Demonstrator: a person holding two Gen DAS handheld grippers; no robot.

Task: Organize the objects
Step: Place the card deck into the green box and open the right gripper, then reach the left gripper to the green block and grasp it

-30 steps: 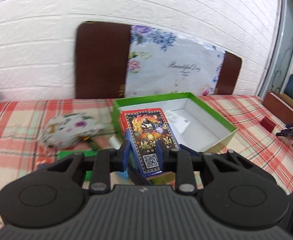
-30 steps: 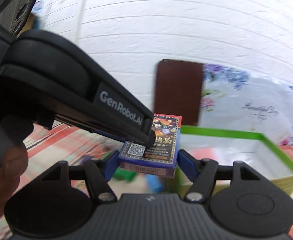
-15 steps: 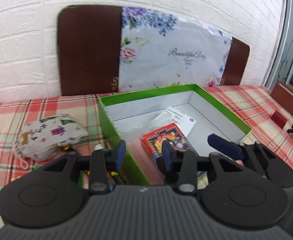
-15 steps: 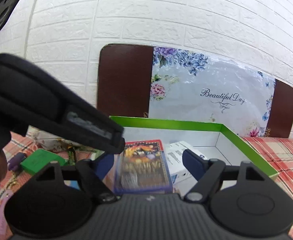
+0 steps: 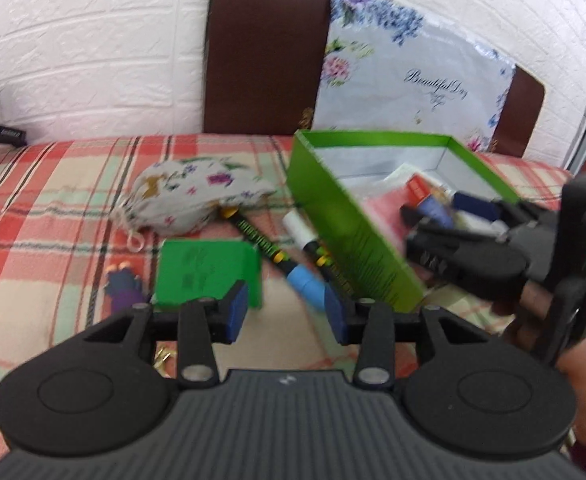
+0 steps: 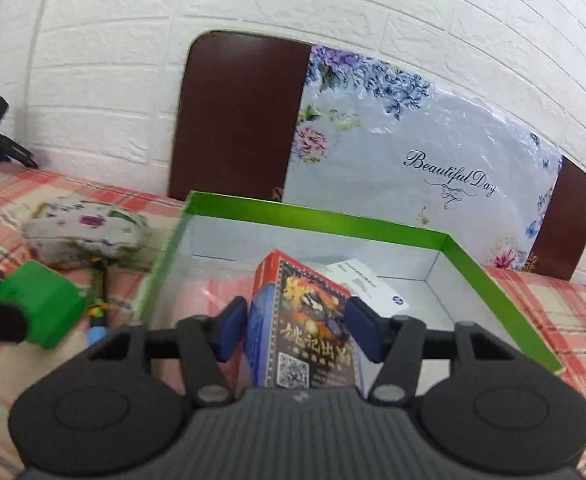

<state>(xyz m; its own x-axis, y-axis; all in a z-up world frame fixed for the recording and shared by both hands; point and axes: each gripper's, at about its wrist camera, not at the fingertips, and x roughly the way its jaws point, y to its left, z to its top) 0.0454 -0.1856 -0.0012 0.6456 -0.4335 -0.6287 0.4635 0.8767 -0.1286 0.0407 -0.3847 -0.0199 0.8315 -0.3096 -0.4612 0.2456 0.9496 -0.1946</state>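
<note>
Swinging away to the left, the left gripper is now hovering with jaws apart and empty over the green pad and markers outside the green box. Inside the box, the right gripper is bracketing the card pack, fingers loosened beside it; the pack's long axis is running near to far, tilted up.

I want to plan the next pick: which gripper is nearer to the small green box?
Left. The left gripper hangs open just before the small green box; the right gripper is over the green tray.
</note>
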